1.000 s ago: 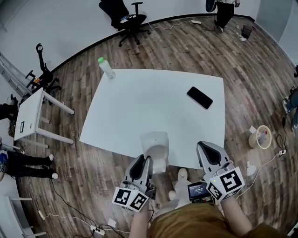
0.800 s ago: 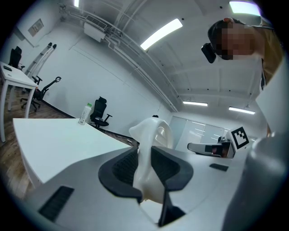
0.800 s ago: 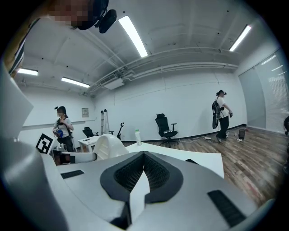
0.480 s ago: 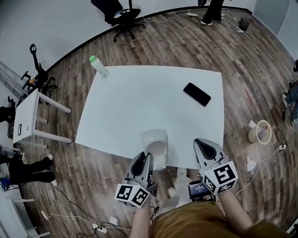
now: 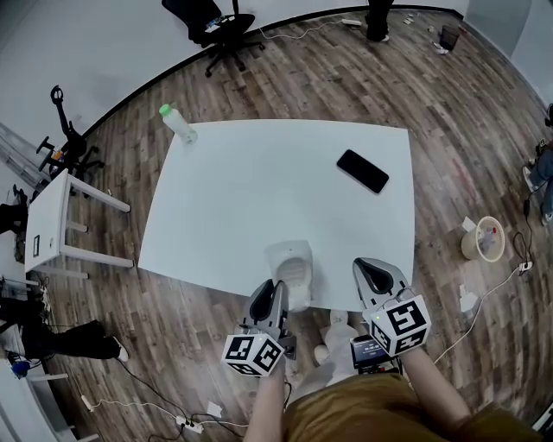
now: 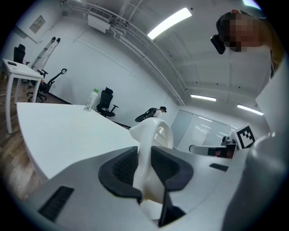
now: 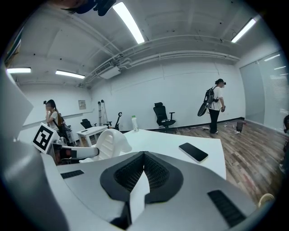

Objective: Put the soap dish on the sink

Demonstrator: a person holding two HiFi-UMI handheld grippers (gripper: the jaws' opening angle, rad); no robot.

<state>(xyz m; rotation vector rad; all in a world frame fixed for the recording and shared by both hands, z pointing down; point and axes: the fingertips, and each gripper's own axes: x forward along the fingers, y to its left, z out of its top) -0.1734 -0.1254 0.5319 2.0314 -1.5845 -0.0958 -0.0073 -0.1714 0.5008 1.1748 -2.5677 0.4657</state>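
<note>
The white soap dish (image 5: 289,262) is a curved plastic piece over the near edge of the white table (image 5: 259,190). My left gripper (image 5: 275,295) is shut on its near rim; in the left gripper view the dish (image 6: 151,135) stands on edge between the black pads (image 6: 124,168). I cannot tell whether the dish touches the table. My right gripper (image 5: 368,269) hovers to the dish's right at the table edge, shut with nothing in it. In the right gripper view the dish (image 7: 110,142) shows at the left beside the left gripper (image 7: 76,152). No sink is in view.
A black phone (image 5: 362,170) lies at the table's far right, and a green-capped bottle (image 5: 177,123) lies at its far left corner. An office chair (image 5: 216,22), a small white side table (image 5: 52,220), a bin (image 5: 482,239) and floor cables surround the table. A person (image 5: 378,17) stands far off.
Both grippers have sunk a little at the table's near edge, the left one still holding the soap dish. The head view has shifted slightly; nothing on the table has moved.
</note>
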